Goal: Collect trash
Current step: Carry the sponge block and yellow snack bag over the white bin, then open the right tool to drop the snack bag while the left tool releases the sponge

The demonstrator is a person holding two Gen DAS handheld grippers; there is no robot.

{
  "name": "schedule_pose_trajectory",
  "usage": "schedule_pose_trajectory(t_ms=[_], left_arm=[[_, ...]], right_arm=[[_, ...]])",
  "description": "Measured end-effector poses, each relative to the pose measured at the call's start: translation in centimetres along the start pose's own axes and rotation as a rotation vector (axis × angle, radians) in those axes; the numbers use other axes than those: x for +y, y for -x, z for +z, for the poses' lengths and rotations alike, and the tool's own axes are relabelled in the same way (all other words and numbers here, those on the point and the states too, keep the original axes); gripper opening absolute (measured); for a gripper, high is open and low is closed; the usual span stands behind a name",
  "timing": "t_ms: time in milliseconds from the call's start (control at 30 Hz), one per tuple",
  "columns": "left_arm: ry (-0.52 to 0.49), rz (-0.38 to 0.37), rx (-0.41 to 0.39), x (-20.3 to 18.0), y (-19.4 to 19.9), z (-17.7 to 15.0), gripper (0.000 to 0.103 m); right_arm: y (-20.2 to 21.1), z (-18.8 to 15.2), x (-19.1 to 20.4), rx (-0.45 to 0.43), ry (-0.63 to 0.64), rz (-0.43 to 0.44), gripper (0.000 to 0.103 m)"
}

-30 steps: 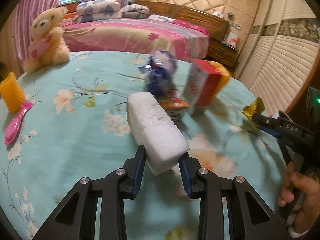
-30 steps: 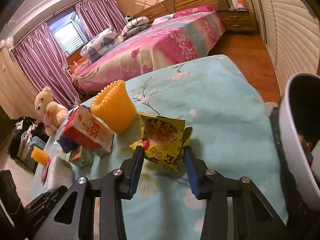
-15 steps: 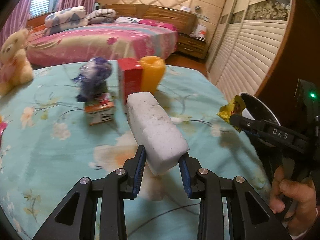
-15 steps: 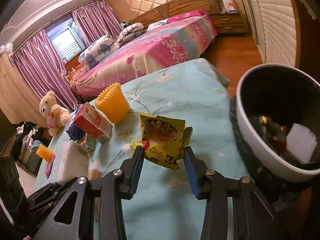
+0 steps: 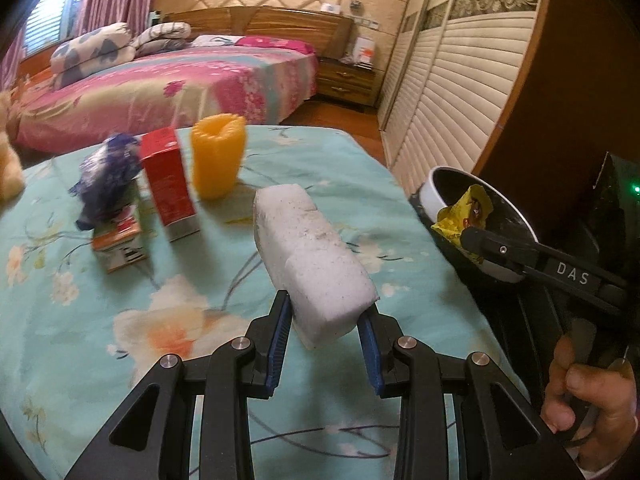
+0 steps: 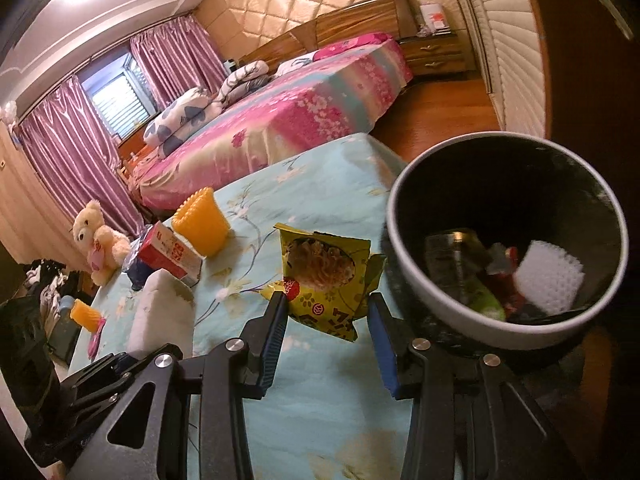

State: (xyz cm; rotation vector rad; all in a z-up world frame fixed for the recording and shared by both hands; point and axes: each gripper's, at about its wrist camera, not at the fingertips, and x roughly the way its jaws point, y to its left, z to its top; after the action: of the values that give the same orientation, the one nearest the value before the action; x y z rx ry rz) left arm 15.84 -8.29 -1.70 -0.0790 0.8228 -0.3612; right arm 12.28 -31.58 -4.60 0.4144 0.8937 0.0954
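Observation:
My left gripper (image 5: 325,316) is shut on a white foam block (image 5: 310,254) and holds it above the floral tablecloth. My right gripper (image 6: 327,310) is shut on a yellow snack wrapper (image 6: 326,276), held just left of the black trash bin (image 6: 404,208). The bin holds several pieces of trash. In the left wrist view the wrapper (image 5: 466,210) hangs over the bin's white rim (image 5: 430,190), with the right gripper (image 5: 470,236) at the right. The foam block also shows in the right wrist view (image 6: 162,312).
On the table stand a red carton (image 5: 168,182), an orange ribbed cup (image 5: 216,156), a blue crumpled bag (image 5: 106,178) and a small flat box (image 5: 118,242). A teddy bear (image 6: 98,240) sits at the far end. The bed (image 5: 160,92) and wardrobe doors (image 5: 448,92) lie beyond.
Both grippers have swung right toward the bin, each keeping its load. The yellow wrapper is now at the bin's rim, and the bin's inside has come into view.

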Motion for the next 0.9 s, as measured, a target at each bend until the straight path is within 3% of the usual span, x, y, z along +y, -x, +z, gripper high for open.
schedule_pose_trajectory(t_ms=[900], left_arm=[[-0.131, -0.094, 0.024, -7.0, -4.9, 3.2, 0.032]], right_arm=[[4.4, 1.1, -7.4, -0.079, -0.098, -0.117, 0.042]])
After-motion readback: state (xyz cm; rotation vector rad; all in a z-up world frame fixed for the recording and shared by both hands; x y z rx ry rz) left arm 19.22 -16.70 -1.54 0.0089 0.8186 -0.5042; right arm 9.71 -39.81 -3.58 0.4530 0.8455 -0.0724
